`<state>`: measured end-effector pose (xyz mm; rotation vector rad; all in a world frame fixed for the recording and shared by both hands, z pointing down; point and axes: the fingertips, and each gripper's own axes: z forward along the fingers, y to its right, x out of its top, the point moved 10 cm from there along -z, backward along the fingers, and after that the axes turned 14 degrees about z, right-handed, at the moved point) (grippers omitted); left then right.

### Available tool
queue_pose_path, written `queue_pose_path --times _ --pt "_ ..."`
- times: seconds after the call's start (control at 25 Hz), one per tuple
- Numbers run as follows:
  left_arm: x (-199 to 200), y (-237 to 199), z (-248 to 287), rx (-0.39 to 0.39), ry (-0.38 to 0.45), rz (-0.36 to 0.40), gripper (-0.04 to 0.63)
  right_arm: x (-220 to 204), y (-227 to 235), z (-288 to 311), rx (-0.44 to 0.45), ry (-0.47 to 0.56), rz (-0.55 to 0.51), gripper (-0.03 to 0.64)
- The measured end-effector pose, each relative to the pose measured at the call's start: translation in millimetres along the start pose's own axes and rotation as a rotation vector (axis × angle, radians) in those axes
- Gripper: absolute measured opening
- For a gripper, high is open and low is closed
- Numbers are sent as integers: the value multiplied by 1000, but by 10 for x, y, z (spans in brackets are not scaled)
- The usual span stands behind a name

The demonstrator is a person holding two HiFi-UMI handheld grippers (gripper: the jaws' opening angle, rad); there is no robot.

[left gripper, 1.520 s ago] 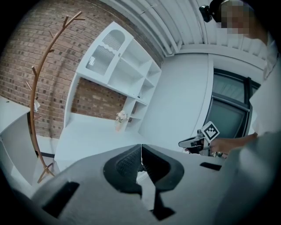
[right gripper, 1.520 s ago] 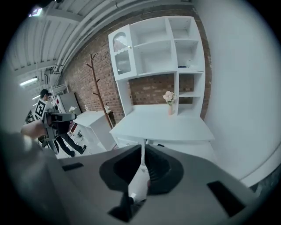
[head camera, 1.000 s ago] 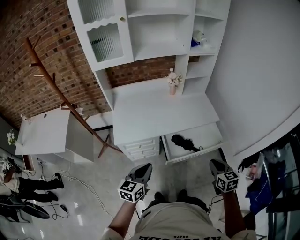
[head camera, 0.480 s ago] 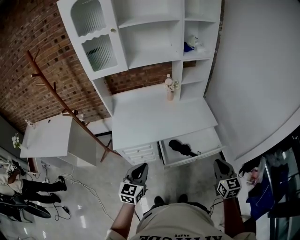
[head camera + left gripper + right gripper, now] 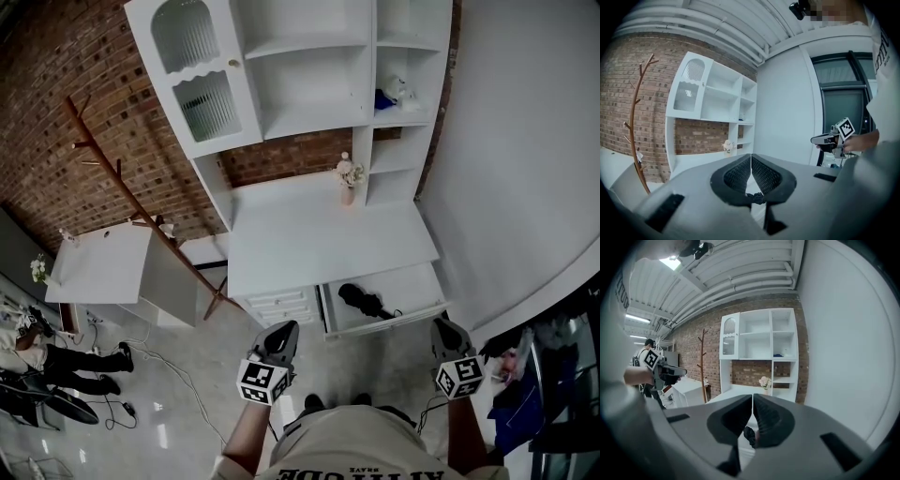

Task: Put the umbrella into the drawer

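The black folded umbrella (image 5: 366,300) lies inside the open drawer (image 5: 420,281) under the right side of the white desk (image 5: 319,234). Both grippers hang in front of my body, short of the drawer and apart from it. In the head view my left gripper (image 5: 280,336) is at lower centre-left and my right gripper (image 5: 442,330) at lower right. Seen in its own view, the left gripper (image 5: 751,157) has its jaws shut with nothing between them. The right gripper (image 5: 753,397) is likewise shut and empty.
A white hutch (image 5: 309,66) with shelves rises behind the desk, and a flower vase (image 5: 349,178) stands on the desktop. A stack of small drawers (image 5: 281,305) sits left of the open one. A wooden coat rack (image 5: 122,192) and white side table (image 5: 98,262) stand left; cables lie on the floor.
Both grippers have lifted a little in front of the desk and stayed shut. The umbrella has not moved in the open drawer.
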<state>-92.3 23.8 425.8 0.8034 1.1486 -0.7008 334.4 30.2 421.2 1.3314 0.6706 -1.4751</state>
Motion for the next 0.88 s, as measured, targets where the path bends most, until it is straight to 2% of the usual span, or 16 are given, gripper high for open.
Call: queue_pose_path --times 0.6,0.88 --pt "32 53 61 0 -22 -6 26 71 119 95 28 14 17 34" --pt "29 78 121 15 37 29 26 69 155 88 37 14 18 34"
